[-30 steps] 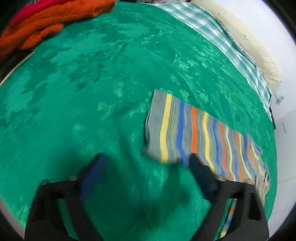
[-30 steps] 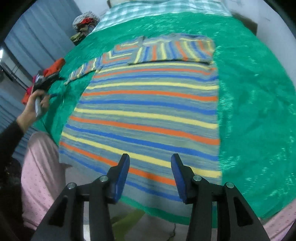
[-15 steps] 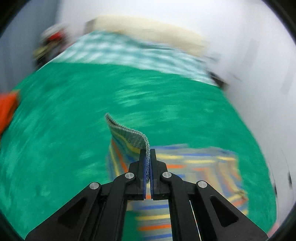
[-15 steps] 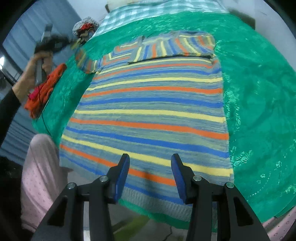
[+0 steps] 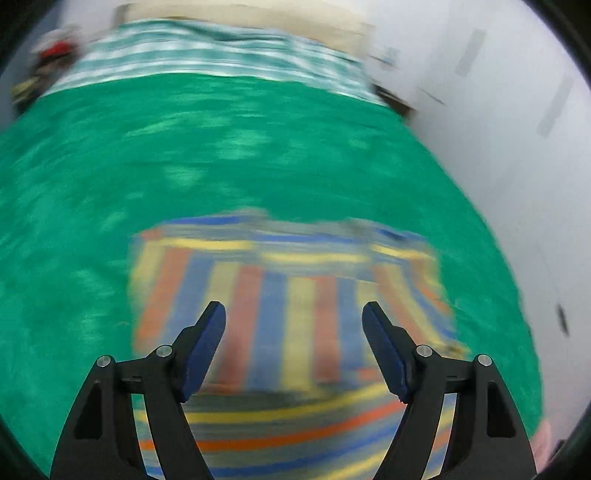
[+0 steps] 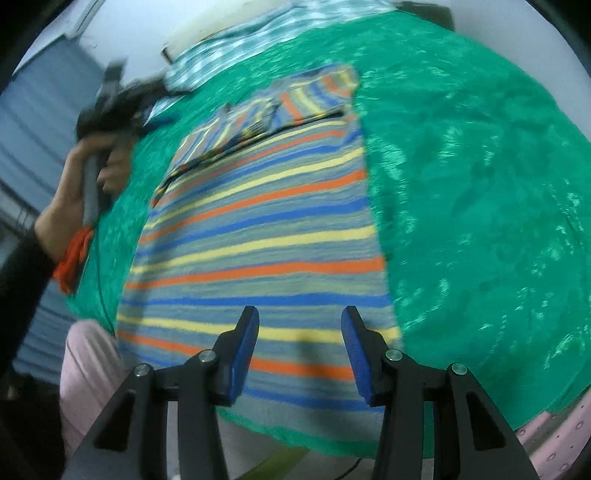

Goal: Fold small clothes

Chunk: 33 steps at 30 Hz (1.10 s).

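A striped sweater (image 6: 258,236) with grey, blue, yellow and orange bands lies flat on the green bedspread (image 6: 480,184). Both sleeves are folded in across its upper part (image 5: 288,291). My left gripper (image 5: 293,314) is open and empty, hovering just above the folded sleeves; the view is blurred. In the right wrist view the left gripper (image 6: 110,99) shows in a hand at the far left. My right gripper (image 6: 299,321) is open and empty over the sweater's hem, near the bed's front edge.
A green checked sheet (image 5: 207,59) and a cream pillow (image 5: 258,18) lie at the head of the bed. A white wall (image 5: 517,110) runs along the right side. Orange cloth (image 6: 72,258) hangs at the bed's left edge. The person's pink trousers (image 6: 88,362) are close by.
My left gripper carried the left sleeve cuff across onto the sweater's chest, then opened and let it go. My right gripper stayed open and shifted slightly right over the hem.
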Tool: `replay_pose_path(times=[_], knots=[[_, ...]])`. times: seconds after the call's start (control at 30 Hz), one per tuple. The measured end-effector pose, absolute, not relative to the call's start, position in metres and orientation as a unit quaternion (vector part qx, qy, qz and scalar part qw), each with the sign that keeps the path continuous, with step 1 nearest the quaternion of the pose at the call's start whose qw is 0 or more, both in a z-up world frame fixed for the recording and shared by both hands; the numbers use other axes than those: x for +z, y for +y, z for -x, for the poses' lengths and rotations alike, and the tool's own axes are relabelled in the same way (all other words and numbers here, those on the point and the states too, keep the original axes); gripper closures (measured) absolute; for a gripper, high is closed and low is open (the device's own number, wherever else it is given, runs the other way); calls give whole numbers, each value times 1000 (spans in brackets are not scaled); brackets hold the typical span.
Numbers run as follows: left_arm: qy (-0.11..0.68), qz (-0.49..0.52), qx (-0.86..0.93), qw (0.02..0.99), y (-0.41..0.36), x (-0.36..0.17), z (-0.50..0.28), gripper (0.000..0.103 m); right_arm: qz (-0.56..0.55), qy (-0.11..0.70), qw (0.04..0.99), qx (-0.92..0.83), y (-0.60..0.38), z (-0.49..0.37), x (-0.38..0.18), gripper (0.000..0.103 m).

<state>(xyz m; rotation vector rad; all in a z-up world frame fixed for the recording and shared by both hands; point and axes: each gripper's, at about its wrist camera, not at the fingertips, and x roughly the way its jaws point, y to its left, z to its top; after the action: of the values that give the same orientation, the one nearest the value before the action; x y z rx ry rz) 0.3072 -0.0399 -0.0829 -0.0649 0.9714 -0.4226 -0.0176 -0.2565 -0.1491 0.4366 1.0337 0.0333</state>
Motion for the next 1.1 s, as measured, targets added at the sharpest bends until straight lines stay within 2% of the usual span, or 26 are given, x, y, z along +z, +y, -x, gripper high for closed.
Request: replay_pose_path(times=[0.07, 0.1, 0.13, 0.17, 0.27, 0.33, 0.37, 0.4, 0.43, 0.5, 0.57, 0.6, 0.63, 0.7, 0.83, 0.9, 1.0, 1.1], knots=[[469, -13, -152, 870, -20, -106, -315, 33, -199, 491, 848, 16, -260, 9, -146, 56], [491, -44, -131, 860, -14, -127, -319, 43, -189, 490, 851, 18, -259, 3, -143, 56], [522, -76, -117, 841, -9, -150, -321, 70, -179, 491, 852, 20, -258, -3, -141, 56], [547, -109, -108, 823, -1, -172, -318, 77, -169, 492, 854, 24, -256, -10, -137, 56], [519, -90, -100, 844, 27, -162, -302, 77, -152, 494, 855, 30, -256, -22, -124, 56], [507, -38, -101, 855, 43, -141, -302, 76, -141, 499, 855, 28, -260, -32, -116, 56], [500, -14, -116, 858, 48, -134, -304, 61, -140, 501, 854, 31, -263, -41, -111, 56], [498, 2, -125, 858, 50, -129, -309, 37, -141, 499, 854, 36, -264, -49, -107, 56], [496, 7, -123, 859, 49, -127, -316, 32, -142, 494, 856, 43, -264, -62, -101, 56], [500, -4, -110, 859, 41, -135, -331, 31, -157, 489, 856, 66, -262, -94, -93, 56], [530, -14, -99, 842, 35, -157, -349, 46, -184, 477, 854, 93, -259, -134, -91, 56], [543, -16, -102, 834, 30, -169, -353, 69, -184, 472, 857, 97, -255, -156, -91, 56], [547, -20, -112, 829, 26, -175, -353, 79, -178, 471, 858, 101, -250, -180, -94, 56], [533, -52, -113, 837, 18, -175, -348, 89, -166, 475, 858, 101, -238, -220, -104, 57], [524, -80, -109, 841, 11, -179, -346, 91, -143, 485, 853, 129, -213, -279, -141, 66], [521, -85, -106, 843, 14, -183, -349, 91, -121, 555, 811, 136, -199, -290, -181, 76], [520, -79, -103, 844, 22, -187, -353, 91, -75, 556, 816, 140, -192, -261, -184, 77], [522, -79, -95, 844, 33, -181, -348, 91, -75, 567, 809, 135, -202, -223, -180, 77]])
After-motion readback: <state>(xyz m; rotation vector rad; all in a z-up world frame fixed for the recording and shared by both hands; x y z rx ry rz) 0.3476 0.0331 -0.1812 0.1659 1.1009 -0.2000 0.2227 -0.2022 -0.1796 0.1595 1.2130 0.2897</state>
